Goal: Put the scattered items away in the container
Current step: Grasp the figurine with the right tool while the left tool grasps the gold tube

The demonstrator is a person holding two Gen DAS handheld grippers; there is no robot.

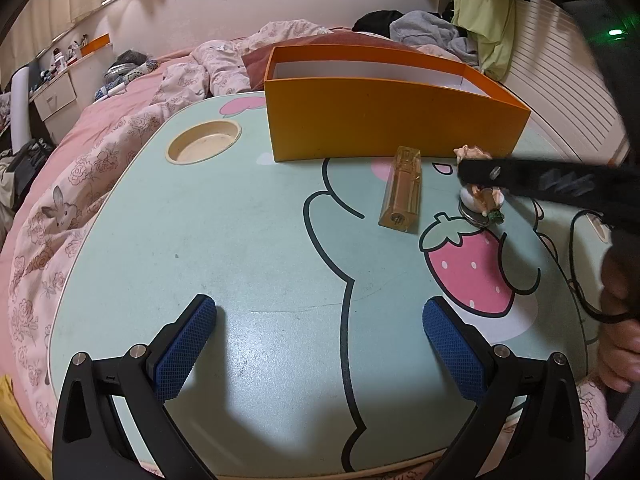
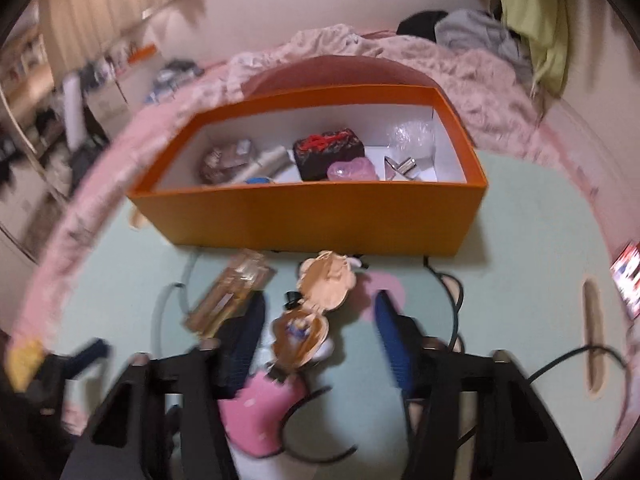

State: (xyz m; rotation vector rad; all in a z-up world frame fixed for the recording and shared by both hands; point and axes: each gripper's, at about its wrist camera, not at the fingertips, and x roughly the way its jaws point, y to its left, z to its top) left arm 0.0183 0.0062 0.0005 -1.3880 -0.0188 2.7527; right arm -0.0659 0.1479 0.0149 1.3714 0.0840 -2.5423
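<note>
Straddling the small figurine point(image 2: 300, 326), right tongs point(image 2: 320, 300) part-open, not gripping; looks light, hard, fragile, so pinch its body. Left tongs point(image 1: 320, 305) wide, empty.

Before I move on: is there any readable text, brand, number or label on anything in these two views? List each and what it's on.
No text reads in either view.
Amber bottle: a small emblem on its near end cap, too small to read.
Orange box: outer wall plain, no print.
Items inside the box: blurred, no lettering legible.
Table: cartoon artwork only, a strawberry, no words.
</note>
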